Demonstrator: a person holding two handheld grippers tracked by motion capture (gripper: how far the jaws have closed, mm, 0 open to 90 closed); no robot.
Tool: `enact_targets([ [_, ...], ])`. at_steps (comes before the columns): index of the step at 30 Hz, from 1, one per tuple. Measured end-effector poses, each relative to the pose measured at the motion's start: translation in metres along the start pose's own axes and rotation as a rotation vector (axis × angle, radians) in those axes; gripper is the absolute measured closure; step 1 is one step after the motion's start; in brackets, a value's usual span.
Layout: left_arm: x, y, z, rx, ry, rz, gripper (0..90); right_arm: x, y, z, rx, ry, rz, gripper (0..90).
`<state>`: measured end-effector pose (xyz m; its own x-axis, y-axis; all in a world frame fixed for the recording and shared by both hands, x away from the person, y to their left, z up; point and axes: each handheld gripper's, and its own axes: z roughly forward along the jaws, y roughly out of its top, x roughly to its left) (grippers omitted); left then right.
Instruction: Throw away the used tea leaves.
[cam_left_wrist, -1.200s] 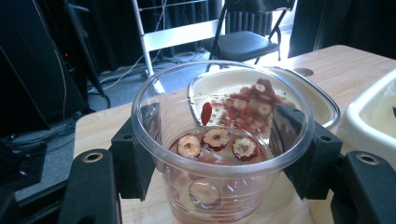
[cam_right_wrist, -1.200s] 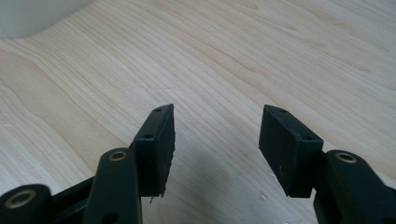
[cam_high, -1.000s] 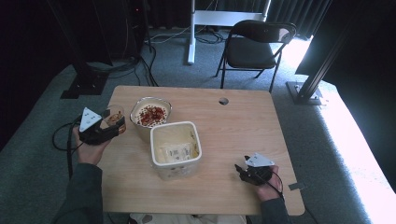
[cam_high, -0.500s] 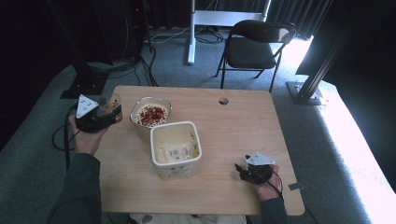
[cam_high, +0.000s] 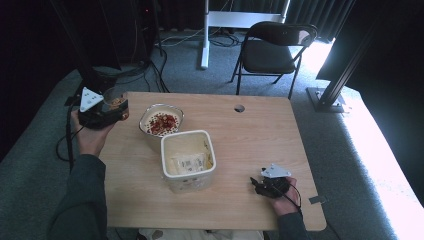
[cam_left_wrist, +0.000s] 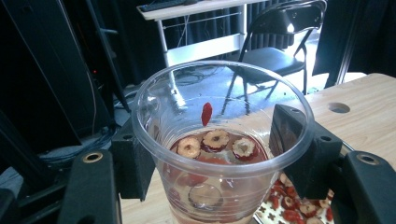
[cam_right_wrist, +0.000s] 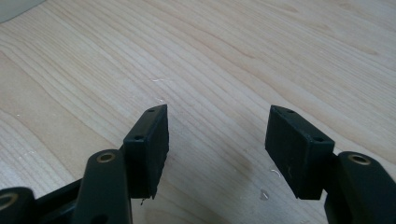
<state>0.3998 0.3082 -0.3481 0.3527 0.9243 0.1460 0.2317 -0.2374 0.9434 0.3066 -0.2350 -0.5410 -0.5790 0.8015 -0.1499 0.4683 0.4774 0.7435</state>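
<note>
Left gripper (cam_high: 116, 107) shifted toward table (cam_high: 260, 145) far-left corner, clamped on cup (cam_left_wrist: 219, 149); right gripper (cam_right_wrist: 219, 144) parted, empty, near-right edge.

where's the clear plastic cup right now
The clear plastic cup is clamped in the left hand-held gripper, at the table's far-left edge in the high view, just left of the topped bowl.
</note>
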Motion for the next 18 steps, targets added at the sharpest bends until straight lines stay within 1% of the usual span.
enact_targets([
  [4,0.002,0.003,0.005,0.011,0.004,-0.001,35.6,0.0,-0.001,0.002,0.012,0.0,-0.001,38.7],
  [9,0.003,0.005,0.012,0.033,0.011,-0.002,35.6,-0.003,-0.004,0.003,0.005,0.012,0.022,38.6],
  [14,0.001,0.007,0.019,0.051,0.016,0.013,35.6,-0.003,-0.005,0.003,0.001,0.015,0.034,38.3],
  [16,-0.001,0.008,0.022,0.061,0.019,0.025,35.6,-0.004,-0.005,0.003,-0.001,0.016,0.036,38.2],
  [18,-0.004,0.009,0.025,0.065,0.012,0.032,35.5,-0.004,-0.006,0.004,-0.004,0.018,0.04,38.1],
])
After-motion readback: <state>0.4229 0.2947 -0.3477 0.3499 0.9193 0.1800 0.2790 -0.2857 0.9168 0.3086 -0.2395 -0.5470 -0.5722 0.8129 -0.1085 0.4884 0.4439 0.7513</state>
